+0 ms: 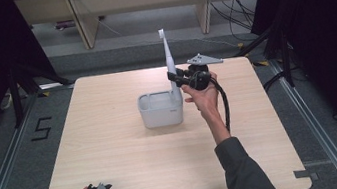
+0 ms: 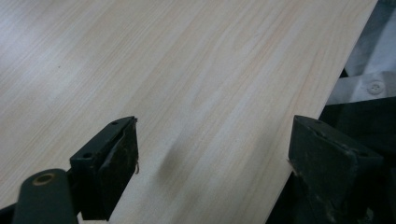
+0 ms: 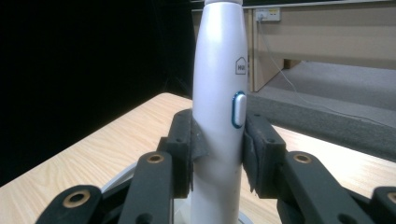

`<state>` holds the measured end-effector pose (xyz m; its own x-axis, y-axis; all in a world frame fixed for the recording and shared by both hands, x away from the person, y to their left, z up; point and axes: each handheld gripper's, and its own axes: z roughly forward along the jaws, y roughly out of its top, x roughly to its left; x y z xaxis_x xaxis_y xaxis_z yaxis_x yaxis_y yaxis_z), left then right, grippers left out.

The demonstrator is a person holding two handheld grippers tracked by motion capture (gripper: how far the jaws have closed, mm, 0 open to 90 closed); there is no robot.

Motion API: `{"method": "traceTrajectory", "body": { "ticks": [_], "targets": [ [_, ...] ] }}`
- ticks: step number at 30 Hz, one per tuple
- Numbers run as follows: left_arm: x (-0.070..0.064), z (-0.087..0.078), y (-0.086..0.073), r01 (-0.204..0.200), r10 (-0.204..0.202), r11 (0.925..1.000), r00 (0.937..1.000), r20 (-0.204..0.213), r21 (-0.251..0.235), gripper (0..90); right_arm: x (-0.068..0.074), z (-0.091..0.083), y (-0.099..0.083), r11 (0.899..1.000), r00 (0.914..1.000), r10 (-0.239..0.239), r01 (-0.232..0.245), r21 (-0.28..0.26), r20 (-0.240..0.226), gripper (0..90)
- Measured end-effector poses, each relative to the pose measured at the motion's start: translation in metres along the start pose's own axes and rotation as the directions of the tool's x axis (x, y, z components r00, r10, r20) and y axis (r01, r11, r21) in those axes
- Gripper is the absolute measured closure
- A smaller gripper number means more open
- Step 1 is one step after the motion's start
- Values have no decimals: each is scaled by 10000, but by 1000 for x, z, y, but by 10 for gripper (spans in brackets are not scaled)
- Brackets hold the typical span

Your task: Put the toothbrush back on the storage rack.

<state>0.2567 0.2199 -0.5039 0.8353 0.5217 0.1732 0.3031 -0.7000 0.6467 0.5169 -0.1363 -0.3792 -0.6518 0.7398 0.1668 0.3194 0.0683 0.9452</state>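
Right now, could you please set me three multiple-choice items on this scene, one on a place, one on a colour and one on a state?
1. Where does the electric toothbrush stand?
A. flat on the table
B. upright at the right end of the grey holder
C. on the floor

2. What colour rings its button?
A. blue
B. red
C. green

3. How is the left hand-held gripper?
A. shut on a cup
B. shut on the toothbrush
C. open over bare tabletop

Key: 1 B, the high view shows it rising from the holder's right end; 2 A, a blue rim shows in the right gripper view; 3 C, its jaws stand wide apart with only wood between them, while the right hand-held gripper clamps the toothbrush.
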Motion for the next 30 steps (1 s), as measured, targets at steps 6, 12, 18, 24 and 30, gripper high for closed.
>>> {"method": "traceTrajectory", "body": {
  "ticks": [6,12,18,24,30],
  "targets": [
    [-1,0,0,12,-13,10000,10000,-6,-26,158,0,4,-3,10000,10000,51,-51,-67,30,664],
    [0,0,0,-6,6,10000,10000,-52,-68,158,0,9,-6,9999,9999,102,-102,-38,117,663],
    [0,-1,0,-76,75,9999,9999,-83,-92,158,-2,14,-12,9998,9997,190,-189,-74,125,663],
    [0,0,0,-97,97,9999,9999,-73,-81,158,-3,13,-20,9992,9990,390,-391,33,227,662],
    [0,0,0,-105,105,9999,9999,-42,-54,158,-7,14,-27,9998,9995,180,-180,-9,264,661]
  ]
}}
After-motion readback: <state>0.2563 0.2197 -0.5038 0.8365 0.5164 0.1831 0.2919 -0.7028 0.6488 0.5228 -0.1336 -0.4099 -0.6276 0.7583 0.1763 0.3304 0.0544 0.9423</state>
